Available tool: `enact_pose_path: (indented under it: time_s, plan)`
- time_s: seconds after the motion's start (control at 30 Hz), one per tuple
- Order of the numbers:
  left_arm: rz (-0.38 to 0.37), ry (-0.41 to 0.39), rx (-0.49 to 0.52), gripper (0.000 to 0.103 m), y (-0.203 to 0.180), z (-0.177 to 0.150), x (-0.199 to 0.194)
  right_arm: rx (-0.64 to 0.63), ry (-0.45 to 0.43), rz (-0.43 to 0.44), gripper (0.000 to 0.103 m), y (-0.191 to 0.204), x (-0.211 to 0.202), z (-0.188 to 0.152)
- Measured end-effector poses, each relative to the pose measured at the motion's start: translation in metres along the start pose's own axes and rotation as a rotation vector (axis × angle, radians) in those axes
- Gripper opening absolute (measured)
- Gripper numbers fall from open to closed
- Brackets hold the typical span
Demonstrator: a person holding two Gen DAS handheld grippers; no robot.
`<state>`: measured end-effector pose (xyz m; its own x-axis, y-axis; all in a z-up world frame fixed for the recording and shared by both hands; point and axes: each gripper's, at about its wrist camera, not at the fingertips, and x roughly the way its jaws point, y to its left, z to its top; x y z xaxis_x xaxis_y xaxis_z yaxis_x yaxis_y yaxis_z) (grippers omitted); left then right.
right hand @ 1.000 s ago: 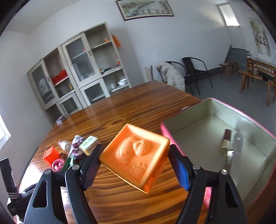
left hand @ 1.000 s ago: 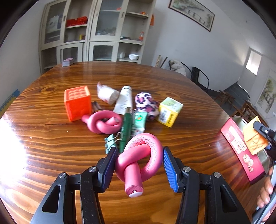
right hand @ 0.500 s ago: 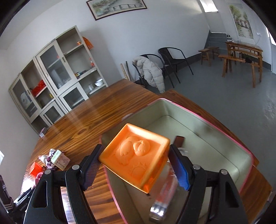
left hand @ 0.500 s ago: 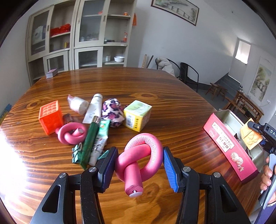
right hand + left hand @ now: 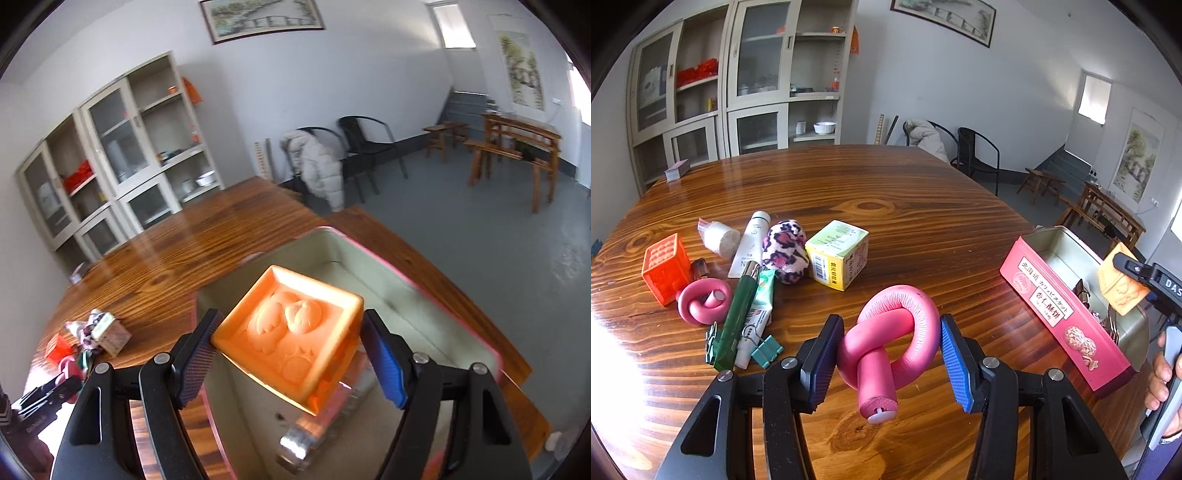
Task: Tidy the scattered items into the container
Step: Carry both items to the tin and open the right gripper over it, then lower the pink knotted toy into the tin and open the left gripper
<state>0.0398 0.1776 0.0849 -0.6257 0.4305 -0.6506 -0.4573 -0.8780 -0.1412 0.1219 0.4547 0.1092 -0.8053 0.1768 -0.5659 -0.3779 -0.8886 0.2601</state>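
My left gripper (image 5: 888, 343) is shut on a pink knotted foam tube (image 5: 897, 332) and holds it above the wooden table (image 5: 886, 192). To its right lies the pink tin (image 5: 1067, 314), lid off. My right gripper (image 5: 291, 343) is shut on an orange square block with a raised animal figure (image 5: 291, 332), which hangs over the tin's grey inside (image 5: 406, 302); the block also shows in the left wrist view (image 5: 1121, 288). A clear, lighter-like item (image 5: 314, 432) lies in the tin under the block.
A pile lies on the table's left: an orange cube (image 5: 665, 267), a second pink knot (image 5: 701, 306), a green pen (image 5: 735, 325), a white tube (image 5: 751, 243), a leopard pouch (image 5: 785, 251), a yellow box (image 5: 836, 254), binder clips (image 5: 767, 350). A hand (image 5: 1161, 373) grips the right tool. Chairs stand beyond the table.
My left gripper has carried the pink knot to the right, away from the pile and nearer the tin. My right gripper has brought the orange block from beside the tin to above it.
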Motion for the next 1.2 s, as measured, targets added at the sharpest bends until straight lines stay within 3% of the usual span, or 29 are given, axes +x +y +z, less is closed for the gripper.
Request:
enact_pose_path:
  time_s: [0.2,0.5,0.87,1.2]
  plan:
    - [-0.011,-0.013,0.014,0.054,-0.007,0.007,-0.001,-0.013,0.037,-0.027,0.081,0.006,0.013,-0.004]
    - [-0.047,-0.013,0.056,0.054,-0.035,0.016,0.005,0.006,-0.009,-0.033,0.081,-0.001,0.002,0.001]
    - [-0.149,-0.021,0.160,0.054,-0.106,0.046,0.022,0.022,-0.038,-0.054,0.081,-0.009,-0.004,-0.002]
    - [-0.264,-0.006,0.191,0.054,-0.163,0.078,0.045,0.016,-0.055,-0.076,0.081,-0.021,-0.014,-0.008]
